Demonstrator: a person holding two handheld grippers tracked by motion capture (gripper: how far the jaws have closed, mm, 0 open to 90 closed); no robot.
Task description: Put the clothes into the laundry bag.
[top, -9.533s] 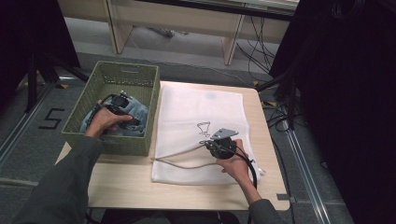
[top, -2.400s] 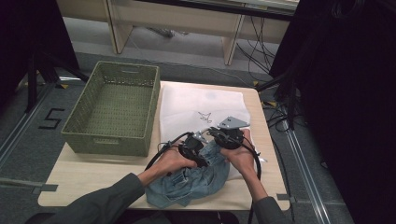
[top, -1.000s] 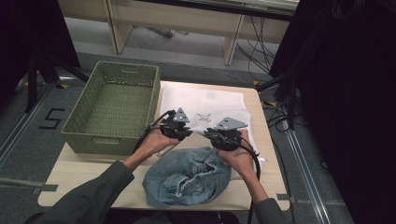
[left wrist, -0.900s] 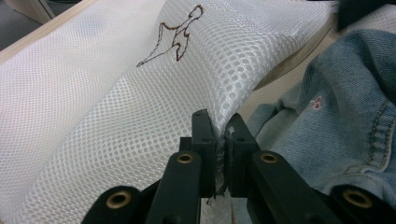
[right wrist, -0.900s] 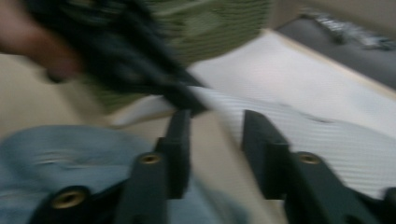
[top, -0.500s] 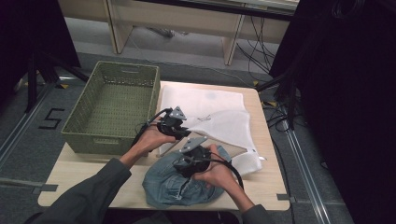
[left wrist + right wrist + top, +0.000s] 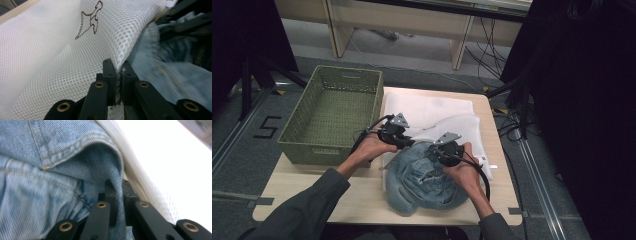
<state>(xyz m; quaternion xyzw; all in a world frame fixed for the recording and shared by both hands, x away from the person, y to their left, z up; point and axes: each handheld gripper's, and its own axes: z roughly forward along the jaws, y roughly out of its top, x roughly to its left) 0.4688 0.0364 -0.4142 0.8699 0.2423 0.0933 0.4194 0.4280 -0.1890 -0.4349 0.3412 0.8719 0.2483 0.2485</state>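
A crumpled heap of light-blue denim (image 7: 428,184) lies at the near edge of the wooden table (image 7: 297,189), and everything else is best placed from it. The person's right hand (image 7: 464,169) rests on the far-right part of the denim, holding the right gripper (image 7: 443,150) at the heap's far rim; in the right gripper view its 2 black jaws are pressed together on a fold of the denim (image 7: 62,170), a stitched seam running just above them and white fabric lying beyond. Just left of the denim's far edge, the left hand (image 7: 373,146) holds the left gripper (image 7: 404,141), which points toward the heap — in the left gripper view its 2 jaws are closed tight on the edge of a white mesh laundry bag (image 7: 55,55), pinching the netting so that it rises in a ridge, with a small dark outline figure (image 7: 89,20) printed on the mesh farther up and the denim blurred beside it. The mesh bag (image 7: 439,112) spreads over the table from the far side of the denim back toward the table's far edge, part of it lifted where the gripper grips it. Well to the left of the denim and farther back stands a green woven basket (image 7: 332,145), its inside bare. Beyond the table are grey floor and pale furniture legs (image 7: 461,47).
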